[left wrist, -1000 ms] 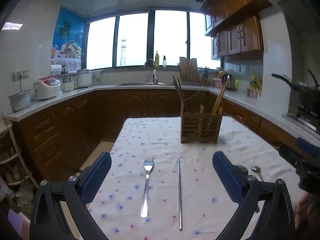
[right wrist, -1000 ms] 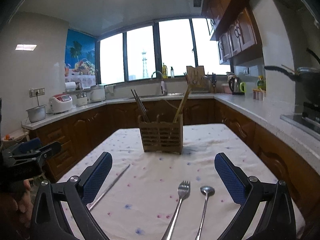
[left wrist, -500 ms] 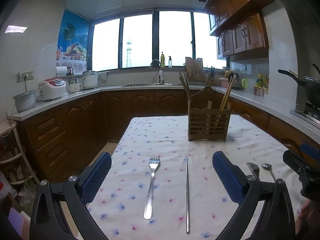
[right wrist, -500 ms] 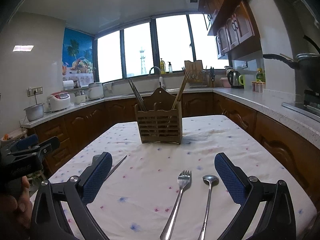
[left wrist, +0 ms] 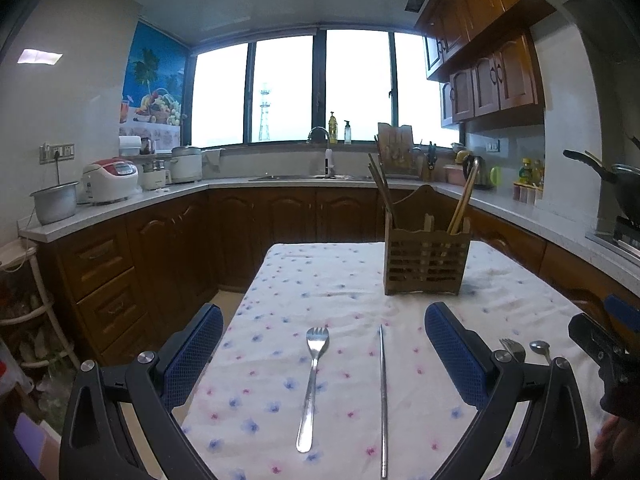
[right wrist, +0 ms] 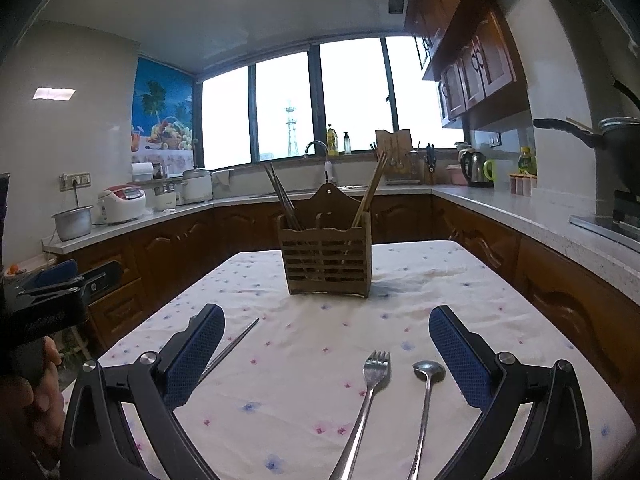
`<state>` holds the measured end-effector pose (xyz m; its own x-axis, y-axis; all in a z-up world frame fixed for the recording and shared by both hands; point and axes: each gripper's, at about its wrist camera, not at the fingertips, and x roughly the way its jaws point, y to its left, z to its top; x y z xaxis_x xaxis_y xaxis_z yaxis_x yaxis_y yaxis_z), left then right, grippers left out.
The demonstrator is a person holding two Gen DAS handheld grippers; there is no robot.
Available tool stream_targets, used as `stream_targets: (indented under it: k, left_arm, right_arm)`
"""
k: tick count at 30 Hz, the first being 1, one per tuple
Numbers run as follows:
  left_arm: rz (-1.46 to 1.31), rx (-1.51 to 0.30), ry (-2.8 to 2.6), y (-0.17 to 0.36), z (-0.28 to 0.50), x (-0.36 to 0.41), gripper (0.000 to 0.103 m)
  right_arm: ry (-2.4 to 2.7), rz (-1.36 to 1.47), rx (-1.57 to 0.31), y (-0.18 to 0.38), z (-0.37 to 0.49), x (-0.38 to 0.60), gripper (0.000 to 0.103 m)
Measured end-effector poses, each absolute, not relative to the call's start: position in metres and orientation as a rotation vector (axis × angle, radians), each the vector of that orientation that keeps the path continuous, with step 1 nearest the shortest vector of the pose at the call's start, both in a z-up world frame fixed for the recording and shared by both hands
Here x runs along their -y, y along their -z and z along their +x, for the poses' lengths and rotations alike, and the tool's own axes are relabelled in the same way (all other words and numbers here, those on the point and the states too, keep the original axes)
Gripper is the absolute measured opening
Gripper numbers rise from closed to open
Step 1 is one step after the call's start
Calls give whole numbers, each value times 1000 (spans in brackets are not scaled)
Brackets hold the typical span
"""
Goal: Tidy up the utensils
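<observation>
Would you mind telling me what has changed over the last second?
Both open grippers, left gripper and right gripper, shifted slightly, so the view of the wooden holder changed; nothing was grasped. The forks, spoon and metal chopstick stayed on the tablecloth.

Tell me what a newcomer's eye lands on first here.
The wooden utensil holder standing upright at the far middle of the flowered tablecloth, chopsticks sticking out of it. Then the loose cutlery lying flat nearer the camera: a fork and a spoon side by side between the right gripper's open blue fingers.
</observation>
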<state>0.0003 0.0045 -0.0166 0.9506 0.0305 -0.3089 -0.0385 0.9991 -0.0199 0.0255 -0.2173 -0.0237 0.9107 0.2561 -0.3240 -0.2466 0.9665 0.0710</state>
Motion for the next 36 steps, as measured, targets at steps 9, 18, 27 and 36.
stream_targets:
  k: [9, 18, 27, 36]
  left_arm:
    - [-20, -298, -40, 16, 2, -3, 102]
    - [-13, -296, -42, 15, 7, 1, 102]
    - [-11, -303, -40, 15, 8, 4, 102]
    - [-1, -290, -44, 14, 9, 9, 102]
  right_arm:
    - [-267, 29, -330, 21, 28, 215, 103]
    - [-268, 31, -328, 20, 30, 215, 103]
    - [-266, 32, -330, 20, 31, 216, 103]
    - [-258, 51, -332, 20, 35, 219, 103]
